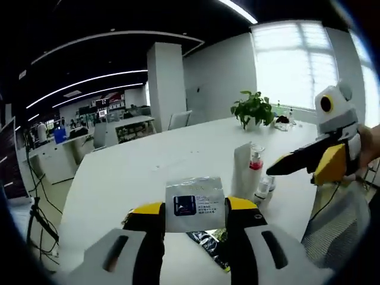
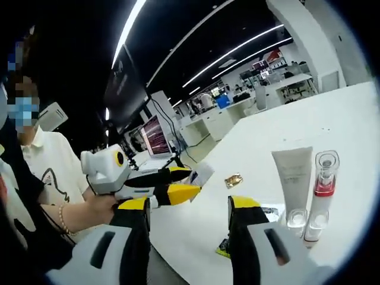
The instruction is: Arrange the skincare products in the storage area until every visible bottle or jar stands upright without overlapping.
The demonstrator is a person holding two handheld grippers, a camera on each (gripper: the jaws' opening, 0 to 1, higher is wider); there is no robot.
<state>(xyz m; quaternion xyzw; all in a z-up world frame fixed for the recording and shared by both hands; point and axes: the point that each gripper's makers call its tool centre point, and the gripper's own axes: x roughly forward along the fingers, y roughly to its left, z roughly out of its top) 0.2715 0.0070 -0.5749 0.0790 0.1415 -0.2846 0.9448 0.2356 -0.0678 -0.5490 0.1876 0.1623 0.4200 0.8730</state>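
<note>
Left gripper [image 1: 195,215], its yellow-tipped jaws clamped on a flat, glossy white sachet [image 1: 195,203] with a dark label square, holds the packet upright above a white table [image 1: 130,172]. In the left gripper view, the products stand at about 2 o'clock from the sachet: a matte white tube [image 1: 242,169] on its cap, long axis vertical, beside a clear pump bottle [image 1: 256,163] with a red band, also upright, and small clear jars [image 1: 264,187] at their base. A dark foil packet [image 1: 208,243] lies flat under the jaws. A leafy potted plant [image 1: 254,110] sits farther back near the bright window, and the right gripper [image 1: 285,163] enters at 3 o'clock.

The right gripper view shows the tube [image 2: 293,178], bottle [image 2: 323,184] and jars [image 2: 297,218] at 3 o'clock, a small gold wrapper [image 2: 233,180] lying on the table [image 2: 332,119], and the left gripper [image 2: 190,181] in a person's hand [image 2: 101,208] at 9 o'clock. Here the right gripper [image 2: 189,221] has jaws spread apart, holding nothing.
</note>
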